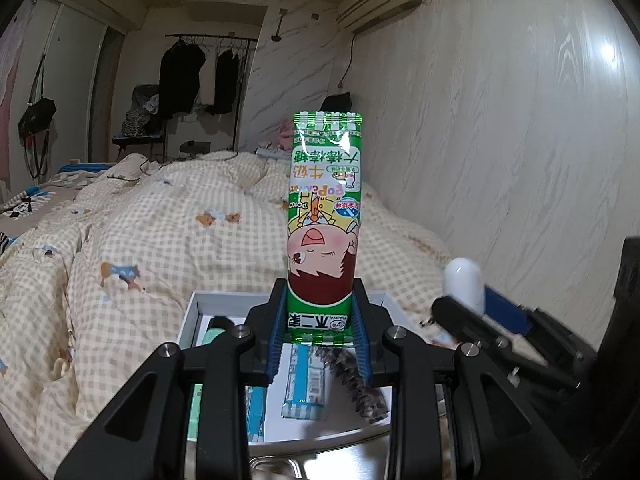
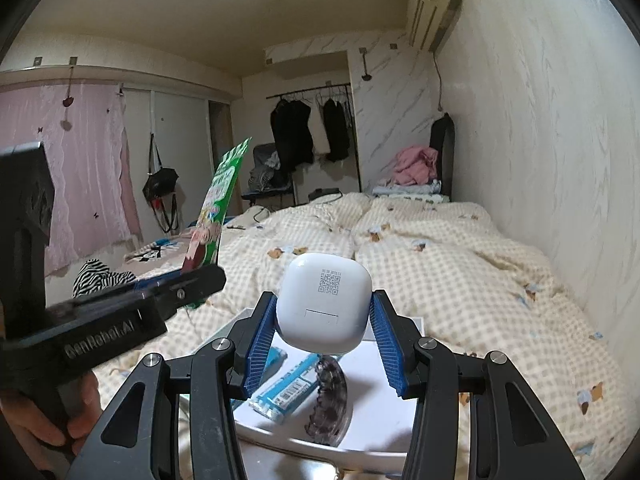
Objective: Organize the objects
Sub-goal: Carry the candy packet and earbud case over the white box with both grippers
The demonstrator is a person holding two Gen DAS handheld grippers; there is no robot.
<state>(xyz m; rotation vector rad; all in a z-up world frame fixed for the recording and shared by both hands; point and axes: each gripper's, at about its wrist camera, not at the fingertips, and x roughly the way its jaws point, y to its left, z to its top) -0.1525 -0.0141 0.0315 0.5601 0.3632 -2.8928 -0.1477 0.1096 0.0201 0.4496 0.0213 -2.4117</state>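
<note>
My left gripper [image 1: 320,320] is shut on a green candy packet [image 1: 324,216], which stands upright and upside down between the blue pads. My right gripper [image 2: 324,320] is shut on a white earbud case [image 2: 324,300] with a QR code on it. Both hang over a white box [image 1: 192,312] on the bed. In the box lie a blue-and-white packet [image 2: 288,392] and a dark hair comb clip [image 2: 332,404]. The right gripper [image 1: 464,312] with the case [image 1: 464,280] shows at the right of the left wrist view; the left gripper [image 2: 200,280] with the packet [image 2: 224,192] shows at the left of the right wrist view.
The box rests on a checked cream quilt [image 1: 160,220] covering the bed. A wood-pattern wall [image 1: 500,140] runs along the right side. A clothes rack [image 2: 312,128] and a chair stand at the far end. A hand [image 2: 40,420] holds the left gripper's handle.
</note>
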